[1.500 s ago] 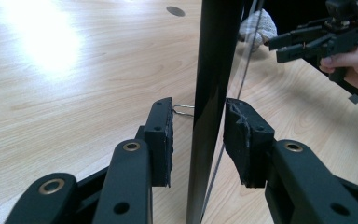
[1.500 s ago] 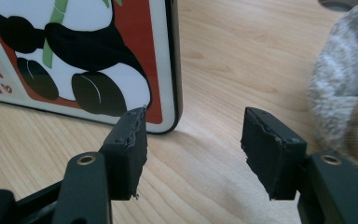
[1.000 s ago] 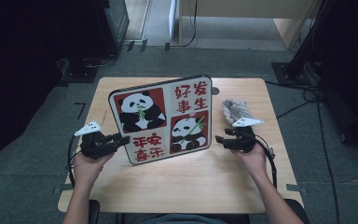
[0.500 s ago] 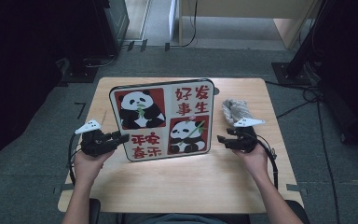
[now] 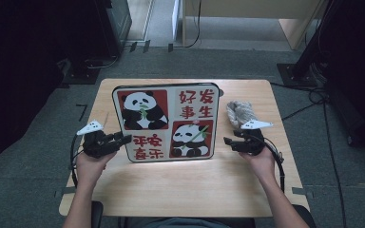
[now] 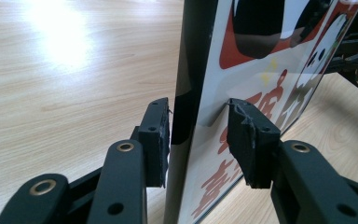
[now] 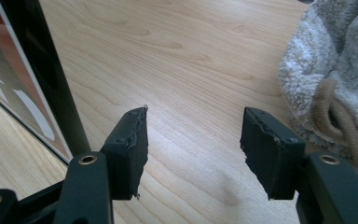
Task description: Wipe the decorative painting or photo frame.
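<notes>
Left gripper view: left tool (image 6: 198,140) loosened around panda board (image 6: 242,70) edge, right tool (image 7: 193,149) unclenched, unmoved since earlier.

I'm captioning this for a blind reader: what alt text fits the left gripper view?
The left gripper's two black jaws straddle the edge of an upright panda board, one pad near its dark back, the other off its printed face. Light wooden table lies behind.
</notes>
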{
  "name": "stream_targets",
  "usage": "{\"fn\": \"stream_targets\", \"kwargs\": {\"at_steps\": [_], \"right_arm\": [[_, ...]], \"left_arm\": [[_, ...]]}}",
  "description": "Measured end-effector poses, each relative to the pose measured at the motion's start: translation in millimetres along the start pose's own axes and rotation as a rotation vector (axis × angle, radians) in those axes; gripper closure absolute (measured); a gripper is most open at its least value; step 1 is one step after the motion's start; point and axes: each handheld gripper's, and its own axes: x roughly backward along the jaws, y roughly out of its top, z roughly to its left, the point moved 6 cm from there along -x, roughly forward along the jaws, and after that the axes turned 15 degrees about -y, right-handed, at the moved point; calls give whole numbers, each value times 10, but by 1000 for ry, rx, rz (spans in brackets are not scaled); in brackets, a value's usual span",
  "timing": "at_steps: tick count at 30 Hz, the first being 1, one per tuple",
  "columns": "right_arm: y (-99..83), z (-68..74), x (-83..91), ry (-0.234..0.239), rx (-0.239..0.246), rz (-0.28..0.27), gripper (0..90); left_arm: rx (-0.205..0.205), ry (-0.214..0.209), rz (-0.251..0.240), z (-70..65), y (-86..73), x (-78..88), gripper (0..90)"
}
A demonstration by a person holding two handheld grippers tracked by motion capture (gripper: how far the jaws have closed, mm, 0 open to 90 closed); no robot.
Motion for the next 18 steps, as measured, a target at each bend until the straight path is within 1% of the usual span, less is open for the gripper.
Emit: {"fn": "stream_targets", "kwargs": {"at_steps": [4,6,12,14,15,16,18], "right_arm": [[-6,-46,3,-7,-2,-2,419],[-8,-73,6,-8,-9,-4,419],[-8,-166,23,-22,-22,-12,419],[-3,-192,24,-24,-28,-14,420],[-4,-201,20,-26,-33,-12,419],[-9,-213,16,-25,-34,-5,419],[-13,-235,2,-23,-41,-4,419]], "left_arm": [[-8,15,-5,-12,0,45,579],[-26,23,0,-26,-7,88,575],[-54,54,19,-45,-39,168,568],[-61,63,16,-37,-50,198,564],[-60,63,16,-24,-60,220,562],[-49,68,6,-2,-69,242,562],[-40,74,-1,46,-84,274,558]]}}
